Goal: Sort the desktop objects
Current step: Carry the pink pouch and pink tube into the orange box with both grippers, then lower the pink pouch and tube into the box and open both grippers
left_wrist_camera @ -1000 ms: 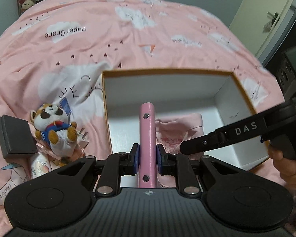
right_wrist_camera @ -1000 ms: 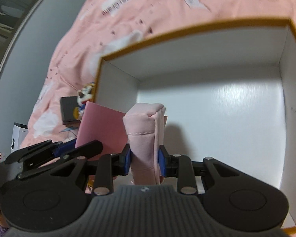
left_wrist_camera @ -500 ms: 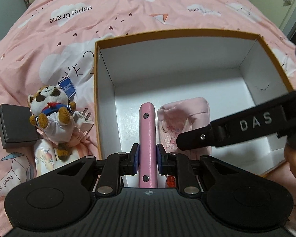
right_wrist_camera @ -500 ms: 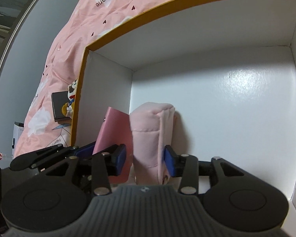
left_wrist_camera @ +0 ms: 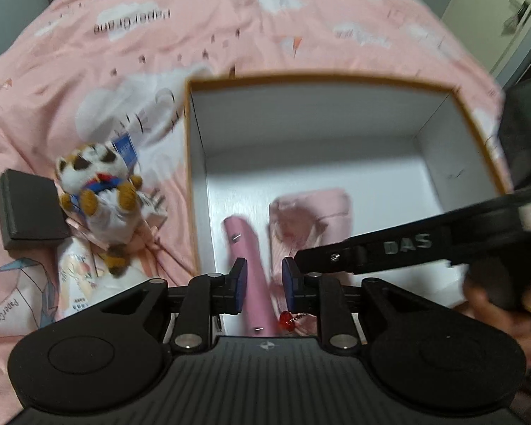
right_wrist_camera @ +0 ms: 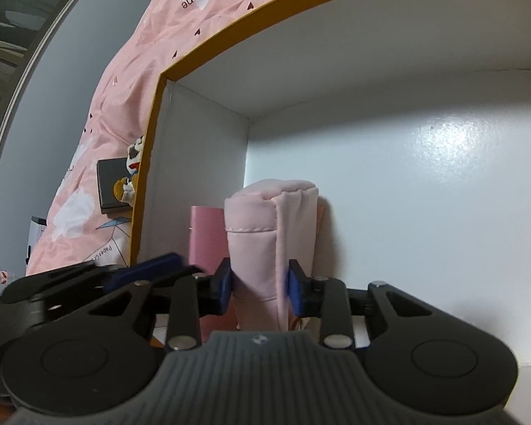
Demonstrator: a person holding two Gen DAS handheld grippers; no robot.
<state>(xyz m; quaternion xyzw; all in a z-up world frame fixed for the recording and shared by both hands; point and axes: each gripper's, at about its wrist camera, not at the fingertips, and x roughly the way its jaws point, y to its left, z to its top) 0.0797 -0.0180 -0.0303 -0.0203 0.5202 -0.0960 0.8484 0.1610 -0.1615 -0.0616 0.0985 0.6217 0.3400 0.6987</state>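
Note:
A white box with an orange rim lies on a pink bedspread. Inside it a flat pink case leans to the left between the pads of my left gripper. Those jaws are opening, with gaps on both sides of the case. Right beside the case a pink fabric pouch stands on the box floor. My right gripper is closing on the pouch, and both pads touch its sides. In the left wrist view the right gripper's finger crosses over the pouch.
Left of the box lie a plush toy, a black box, a snack packet and a white plug. A red charm sits near the box's front wall. A person's hand holds the right gripper.
The left jaws have let go of the pink case, which now tips left on the box floor. The right jaws opened off the pouch, then closed back onto it, lower in the box.

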